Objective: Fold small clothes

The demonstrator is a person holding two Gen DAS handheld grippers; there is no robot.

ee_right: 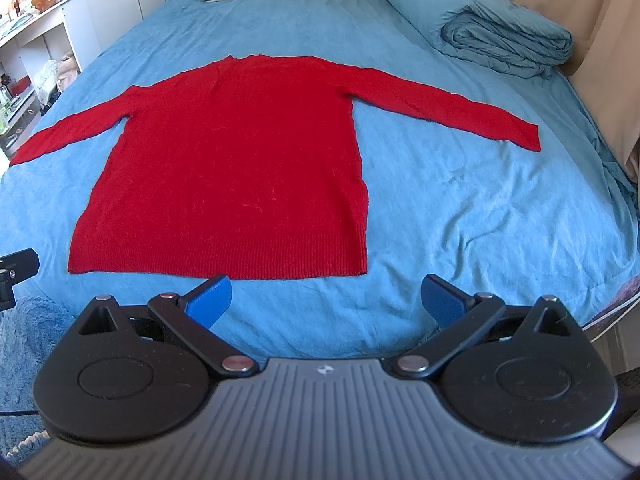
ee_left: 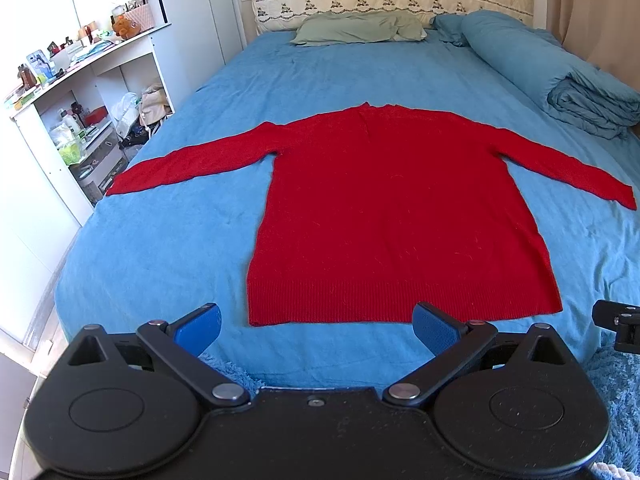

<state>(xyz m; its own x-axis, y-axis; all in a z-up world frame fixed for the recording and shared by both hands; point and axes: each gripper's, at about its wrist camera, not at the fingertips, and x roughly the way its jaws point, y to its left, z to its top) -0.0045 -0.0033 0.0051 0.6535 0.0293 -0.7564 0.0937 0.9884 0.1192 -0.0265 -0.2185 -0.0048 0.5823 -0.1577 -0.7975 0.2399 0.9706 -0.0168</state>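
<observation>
A red long-sleeved sweater (ee_left: 392, 208) lies flat on the blue bed sheet (ee_left: 168, 240), both sleeves spread out sideways, hem towards me. It also shows in the right wrist view (ee_right: 240, 168). My left gripper (ee_left: 316, 326) is open and empty, hovering just in front of the hem. My right gripper (ee_right: 326, 300) is open and empty, in front of the hem's right corner. The right gripper's edge shows at the right of the left wrist view (ee_left: 618, 324).
A rolled blue duvet (ee_left: 560, 76) lies along the bed's right side and a green pillow (ee_left: 352, 28) at the head. A white shelf unit (ee_left: 80, 92) with clutter stands left of the bed. A curtain (ee_right: 600, 20) hangs on the right.
</observation>
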